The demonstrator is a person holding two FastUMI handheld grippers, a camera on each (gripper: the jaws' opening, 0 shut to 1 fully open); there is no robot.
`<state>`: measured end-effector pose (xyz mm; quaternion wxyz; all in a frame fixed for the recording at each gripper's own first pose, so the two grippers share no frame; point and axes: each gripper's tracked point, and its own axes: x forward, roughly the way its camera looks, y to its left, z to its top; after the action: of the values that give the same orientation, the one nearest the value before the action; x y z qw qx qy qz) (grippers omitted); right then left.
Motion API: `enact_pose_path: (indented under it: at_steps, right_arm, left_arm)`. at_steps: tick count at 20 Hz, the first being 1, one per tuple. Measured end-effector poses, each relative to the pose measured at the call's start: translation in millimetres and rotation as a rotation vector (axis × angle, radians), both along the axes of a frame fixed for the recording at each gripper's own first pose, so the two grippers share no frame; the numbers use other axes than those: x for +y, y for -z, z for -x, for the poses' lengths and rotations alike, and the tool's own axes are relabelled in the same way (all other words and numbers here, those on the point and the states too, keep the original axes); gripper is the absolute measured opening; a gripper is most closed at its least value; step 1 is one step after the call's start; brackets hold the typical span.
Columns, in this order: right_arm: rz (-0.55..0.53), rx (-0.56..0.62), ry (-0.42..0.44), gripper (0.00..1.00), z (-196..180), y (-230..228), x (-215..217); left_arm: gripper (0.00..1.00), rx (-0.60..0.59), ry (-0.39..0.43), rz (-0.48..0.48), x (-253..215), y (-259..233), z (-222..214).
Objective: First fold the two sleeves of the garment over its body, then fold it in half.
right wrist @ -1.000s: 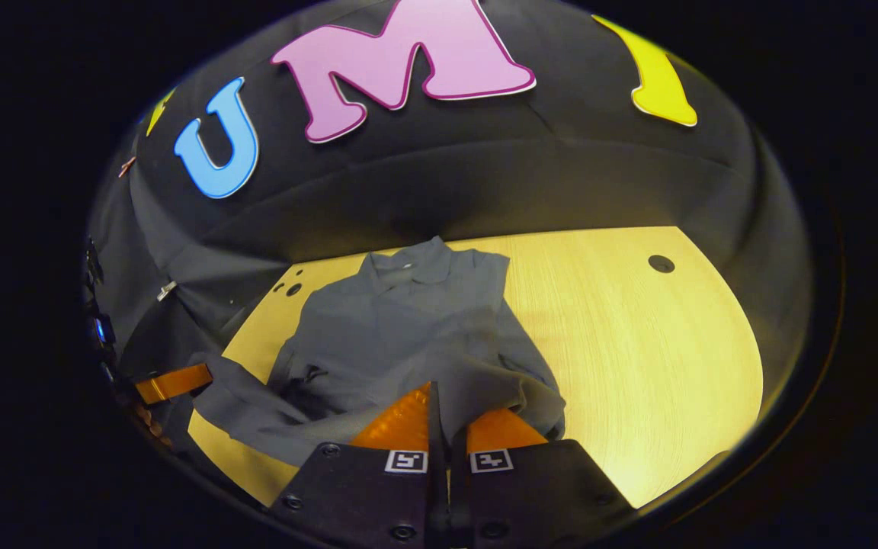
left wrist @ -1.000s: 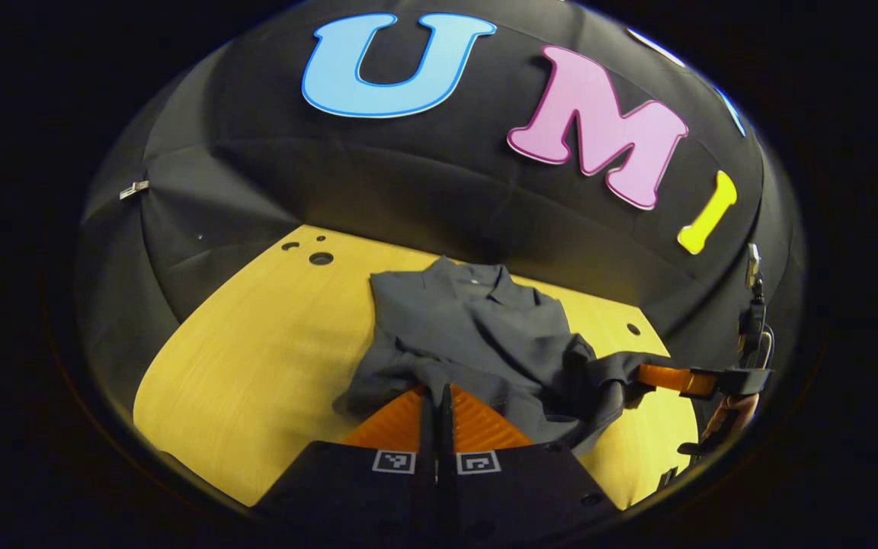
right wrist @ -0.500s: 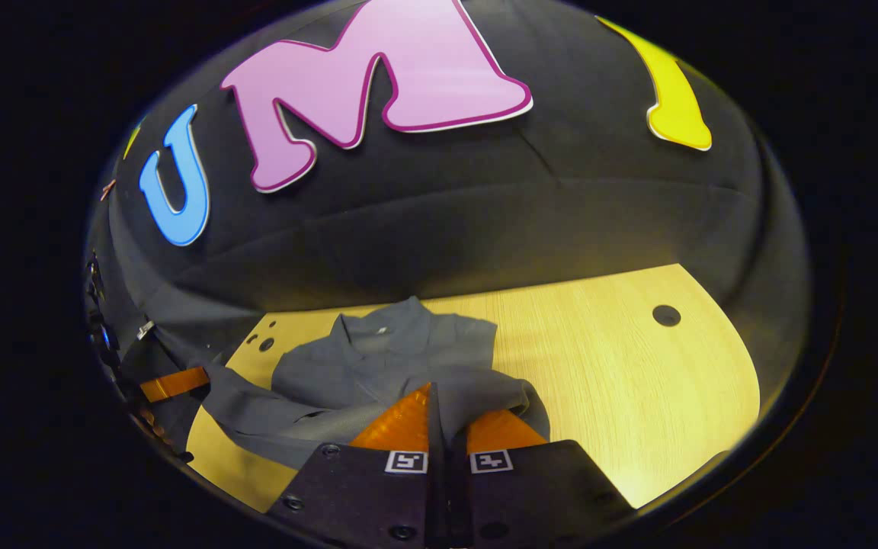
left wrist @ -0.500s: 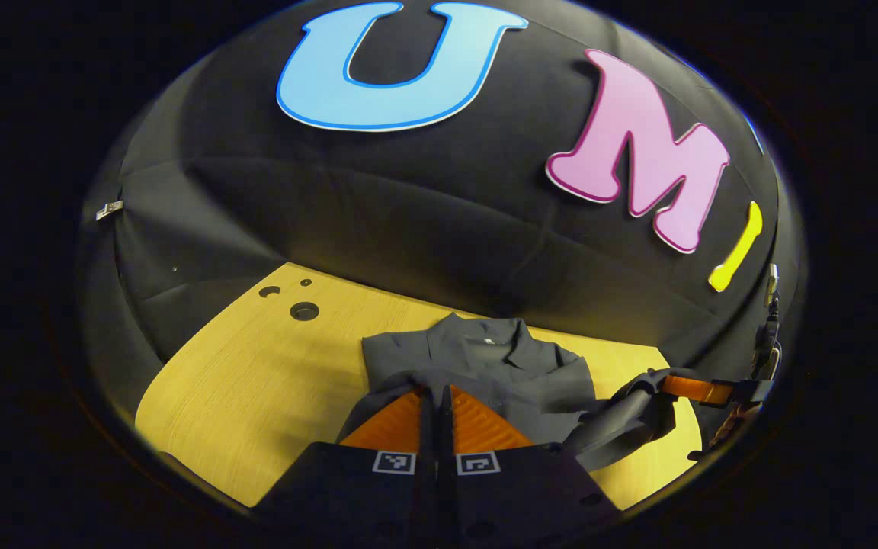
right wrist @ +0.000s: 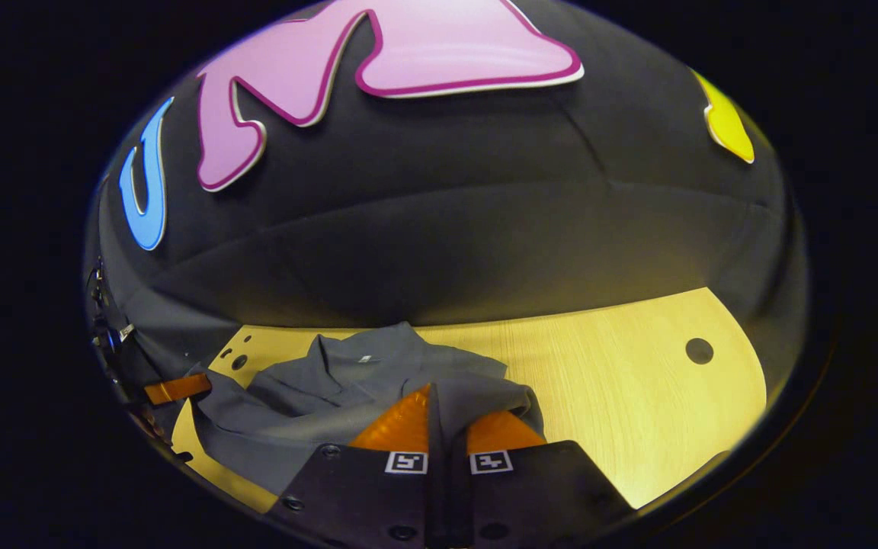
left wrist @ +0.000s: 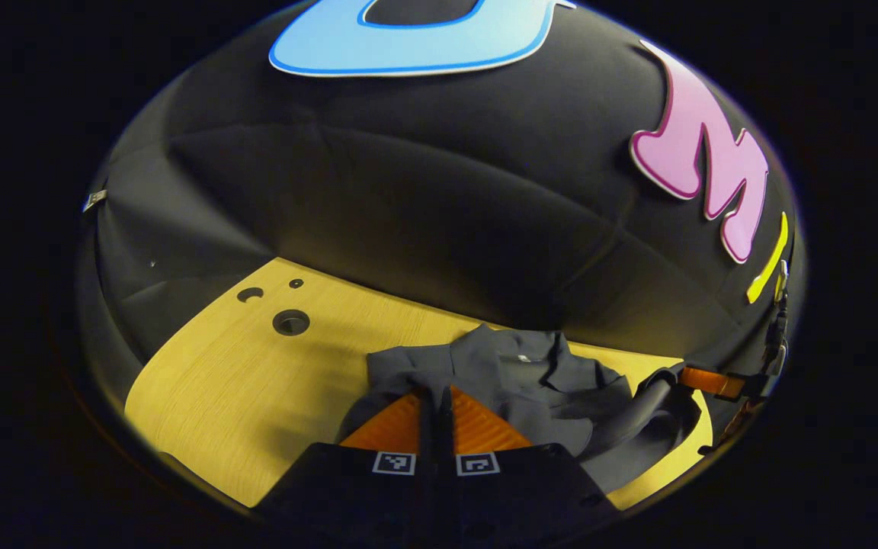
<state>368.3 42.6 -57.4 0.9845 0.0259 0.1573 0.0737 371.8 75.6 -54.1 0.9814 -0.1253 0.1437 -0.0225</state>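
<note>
The dark collared shirt (left wrist: 515,381) lay bunched on the wooden counter (left wrist: 256,381). The left tongs (left wrist: 436,396) were clamped on its hem; the right tongs (right wrist: 439,396) likewise pinched cloth. The right gripper view alone showed a lone hole (right wrist: 699,351) in the counter.

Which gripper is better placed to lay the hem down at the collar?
Neither alone. Left gripper and right gripper are both shut on the shirt hem, equally near its collar; release together.

bare table (right wrist: 622,381) right, wall (right wrist: 439,244) close behind
</note>
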Motion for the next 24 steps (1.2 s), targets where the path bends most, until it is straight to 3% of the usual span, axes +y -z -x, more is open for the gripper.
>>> enact_pose_path:
  at_steps: [1,3,5,6,7,8,9,10,11,12,14,16,24]
  right_arm:
    - [-0.002,0.005,0.009,0.05,-7,5,-1]
    - [-0.007,0.03,0.028,0.06,-14,17,-2]
    - [-0.006,0.067,0.027,0.14,-13,28,-1]
    - [0.002,0.08,0.029,0.1,-12,34,-3]
    - [0.017,0.081,0.036,0.32,-10,34,-5]
    - [0.016,0.076,0.025,0.36,-8,31,-2]
    - [0.023,0.071,0.024,0.58,-3,28,-2]
    - [0.03,0.064,0.021,0.81,3,23,1]
    - [0.035,0.053,0.019,0.65,5,19,2]
    - [0.039,0.043,0.016,0.7,14,13,1]
    - [0.051,0.019,0.021,0.98,30,1,-2]
    - [0.066,-0.011,0.034,0.99,48,-9,-6]
    - [0.06,-0.105,0.091,0.98,154,-47,-14]
  left_arm:
    - [0.09,0.008,-0.001,-0.005,1,4,-6]
    - [0.07,0.02,-0.028,-0.042,9,12,-15]
    - [0.17,0.037,-0.055,-0.087,17,17,-16]
    - [0.19,0.039,-0.061,-0.09,18,16,-13]
    - [0.3,0.038,-0.059,-0.077,17,12,-11]
    - [0.28,0.032,-0.056,-0.056,14,7,-6]
    - [0.45,0.025,-0.052,-0.033,14,2,-1]
    - [0.52,0.021,-0.054,-0.013,15,-4,6]
    - [0.59,0.019,-0.063,0.001,18,-6,12]
    - [0.58,0.019,-0.074,0.009,21,-10,22]
    - [0.8,-0.008,-0.089,0.001,27,-22,42]
    - [0.95,-0.047,-0.095,-0.031,32,-35,67]
    - [0.96,-0.185,-0.081,-0.107,24,-81,198]
